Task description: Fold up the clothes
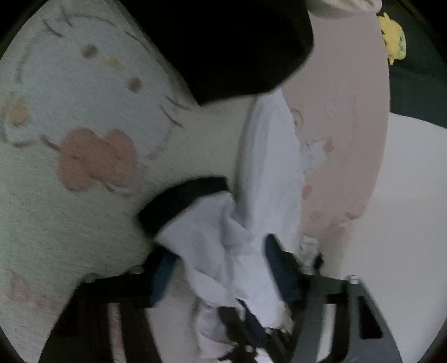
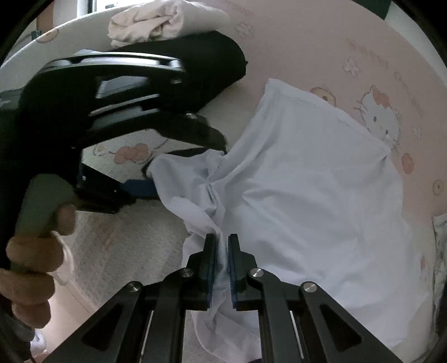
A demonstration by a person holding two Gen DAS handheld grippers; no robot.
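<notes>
A pale pink sheet (image 2: 307,47) is covering the bed, printed with cartoon cat faces (image 2: 381,117), small flowers and faint lettering. Beside it a cream textured blanket (image 1: 69,195) is lying flat, showing a pink bow motif (image 1: 95,159) and thin whisker lines. Light is coming in dim and cool; the left wrist view is looking darker and blurred. A yellow plush toy (image 1: 394,39) is sitting at the far edge of the sheet against a dark backdrop. In the right wrist view a bright strip at top left, possibly a window (image 2: 83,5), is showing above the bed edge; too small to be sure. White bedding (image 1: 405,181) is lying past the pink sheet
</notes>
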